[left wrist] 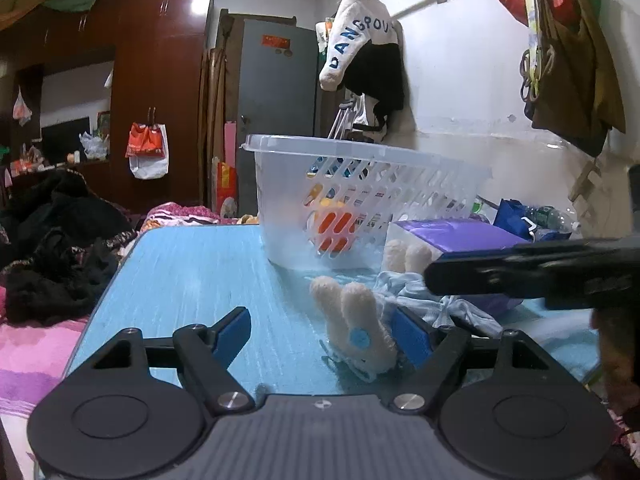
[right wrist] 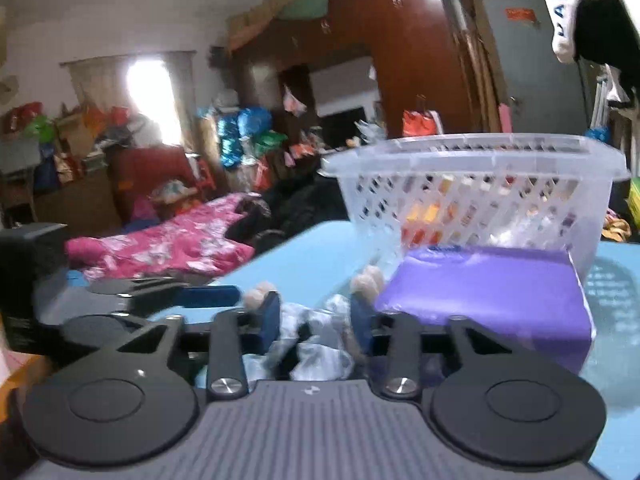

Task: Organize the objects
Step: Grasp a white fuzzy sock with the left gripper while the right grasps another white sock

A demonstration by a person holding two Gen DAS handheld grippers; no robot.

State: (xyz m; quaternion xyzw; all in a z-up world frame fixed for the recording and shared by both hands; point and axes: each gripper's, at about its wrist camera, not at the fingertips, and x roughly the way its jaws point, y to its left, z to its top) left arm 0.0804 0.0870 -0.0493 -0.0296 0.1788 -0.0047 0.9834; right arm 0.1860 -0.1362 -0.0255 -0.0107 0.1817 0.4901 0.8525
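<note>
A cream plush toy in pale blue clothes (left wrist: 356, 320) lies on the blue table (left wrist: 192, 280). My left gripper (left wrist: 320, 332) is open, with the toy's cream limbs next to its right finger (left wrist: 412, 336). My right gripper (right wrist: 316, 320) is open around the toy's blue clothing (right wrist: 320, 336); in the left wrist view it reaches in from the right (left wrist: 520, 272). A clear plastic basket (left wrist: 360, 200) holding colourful items stands behind. A purple box (right wrist: 488, 292) lies against the basket (right wrist: 480, 184).
A bed with pink bedding (right wrist: 168, 244) and dark clothes (left wrist: 56, 248) lies left of the table. Wardrobes (left wrist: 160, 80), a grey door (left wrist: 276, 120) and hanging clothes (left wrist: 360, 40) stand behind. Bags hang on the wall at right (left wrist: 568, 52).
</note>
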